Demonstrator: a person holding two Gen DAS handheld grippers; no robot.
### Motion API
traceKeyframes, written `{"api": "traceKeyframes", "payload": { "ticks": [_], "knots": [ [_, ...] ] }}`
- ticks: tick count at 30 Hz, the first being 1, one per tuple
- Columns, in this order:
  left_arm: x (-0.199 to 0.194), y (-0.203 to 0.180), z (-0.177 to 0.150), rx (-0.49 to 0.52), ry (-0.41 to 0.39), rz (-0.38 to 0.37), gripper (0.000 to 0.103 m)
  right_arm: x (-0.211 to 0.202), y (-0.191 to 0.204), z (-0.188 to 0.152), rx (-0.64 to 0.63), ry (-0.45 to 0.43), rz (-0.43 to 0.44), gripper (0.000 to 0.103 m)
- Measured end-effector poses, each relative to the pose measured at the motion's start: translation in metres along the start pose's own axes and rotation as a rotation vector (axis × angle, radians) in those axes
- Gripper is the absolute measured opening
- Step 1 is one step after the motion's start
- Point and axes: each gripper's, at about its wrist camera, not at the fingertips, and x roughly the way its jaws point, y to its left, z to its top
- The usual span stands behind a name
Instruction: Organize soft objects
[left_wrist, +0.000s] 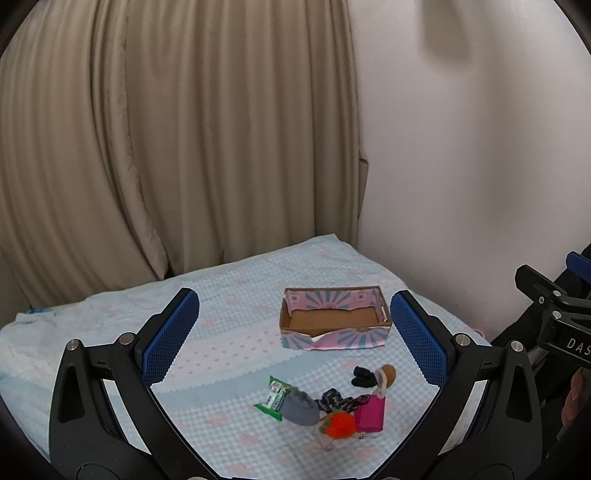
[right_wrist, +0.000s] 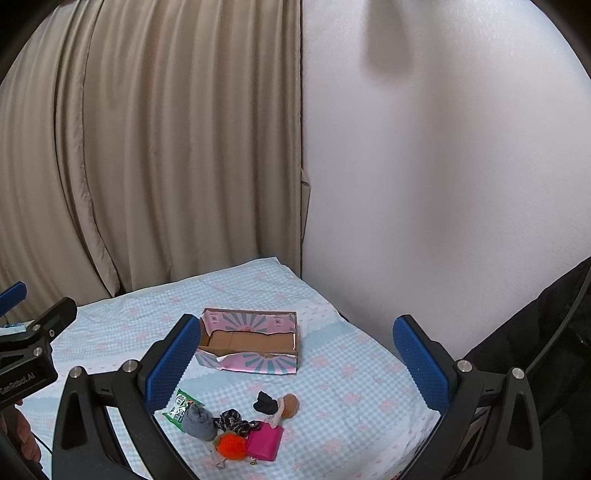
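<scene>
Hiding box (right_wrist: 248, 345) left end: right tool (right_wrist: 295, 358) finger.

A beige curtain (left_wrist: 147, 147) hangs in long vertical folds behind the far left of the scene, its lower edge meeting the surface. Beside it, to the right, stands a plain white wall (left_wrist: 461, 166) bearing a soft grey shadow near the top. A pale blue checked cloth (left_wrist: 229, 295) with faint pink motifs covers the surface below.

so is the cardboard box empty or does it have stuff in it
Empty: the cardboard box shows only bare brown floor in both views; the soft items lie outside on the cloth.
</scene>
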Motion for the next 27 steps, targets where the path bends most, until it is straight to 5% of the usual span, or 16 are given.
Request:
{"api": "traceKeyframes", "payload": {
  "ticks": [27],
  "knots": [
    [-0.0001,0.0013,-0.0046,0.001,0.006,-0.009,0.103,0.0007,-0.0004,-0.0118,-0.003,-0.008,-0.015,0.103]
  ]
}}
